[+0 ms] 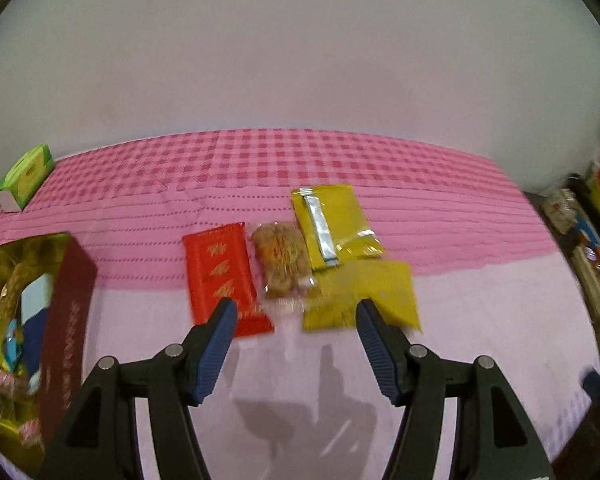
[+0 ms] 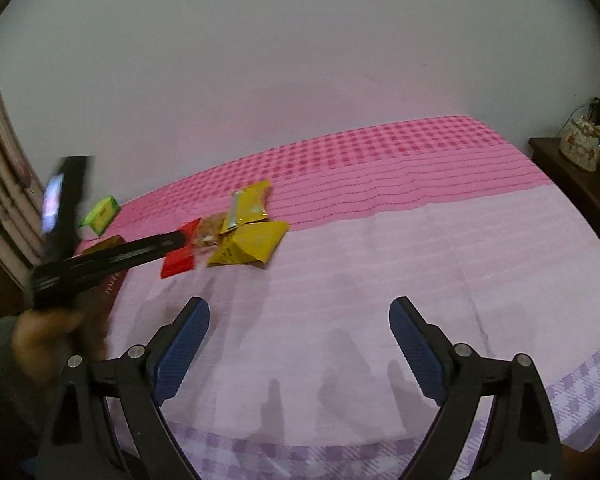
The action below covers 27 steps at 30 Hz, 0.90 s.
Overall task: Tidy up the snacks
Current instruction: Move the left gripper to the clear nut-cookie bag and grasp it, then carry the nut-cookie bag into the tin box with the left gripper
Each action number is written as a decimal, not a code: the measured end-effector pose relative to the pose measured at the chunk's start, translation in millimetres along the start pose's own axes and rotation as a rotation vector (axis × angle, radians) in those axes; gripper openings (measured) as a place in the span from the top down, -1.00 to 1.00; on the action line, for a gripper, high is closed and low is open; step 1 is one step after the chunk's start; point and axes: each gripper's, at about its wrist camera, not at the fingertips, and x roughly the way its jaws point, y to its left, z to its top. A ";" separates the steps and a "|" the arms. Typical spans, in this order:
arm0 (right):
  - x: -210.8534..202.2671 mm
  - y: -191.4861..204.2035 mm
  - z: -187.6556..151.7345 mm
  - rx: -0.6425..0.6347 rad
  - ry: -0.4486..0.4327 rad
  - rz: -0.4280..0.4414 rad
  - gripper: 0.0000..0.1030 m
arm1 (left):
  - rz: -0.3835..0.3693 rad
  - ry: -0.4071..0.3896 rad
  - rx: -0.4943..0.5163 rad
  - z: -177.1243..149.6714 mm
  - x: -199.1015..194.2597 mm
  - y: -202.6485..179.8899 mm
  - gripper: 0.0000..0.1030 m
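Several snack packets lie on the pink bedspread: a red packet (image 1: pixel 220 276), a clear bag of brown snacks (image 1: pixel 282 260), a yellow packet with a silver seam (image 1: pixel 332 226) and a second yellow packet (image 1: pixel 364 300). My left gripper (image 1: pixel 294 306) is open and empty, just in front of the red packet and the second yellow packet. A dark red box (image 1: pixel 66 320) with a gold lining holds several snacks at the left. My right gripper (image 2: pixel 298 306) is open and empty over bare bedspread, well short of the packets (image 2: pixel 248 244). The left gripper's body (image 2: pixel 100 264) shows blurred in the right wrist view.
A green box (image 1: pixel 26 174) sits at the far left of the bed, by the wall. A dark side table (image 2: pixel 576 176) with a floral pot and books stands right of the bed. Cluttered shelves (image 1: pixel 588 240) lie at the right edge.
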 end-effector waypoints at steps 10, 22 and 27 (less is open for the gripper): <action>-4.2 -10.4 3.0 0.045 0.002 0.042 -0.77 | 0.094 0.097 -0.015 23.0 73.5 -6.2 -0.12; -1.5 -6.2 0.0 0.036 0.008 0.044 -0.77 | 0.057 0.043 0.108 24.9 36.9 -21.7 0.23; 1.9 1.1 -4.7 0.017 0.027 0.047 -0.77 | 0.031 -0.019 0.112 19.2 -10.1 -10.2 0.23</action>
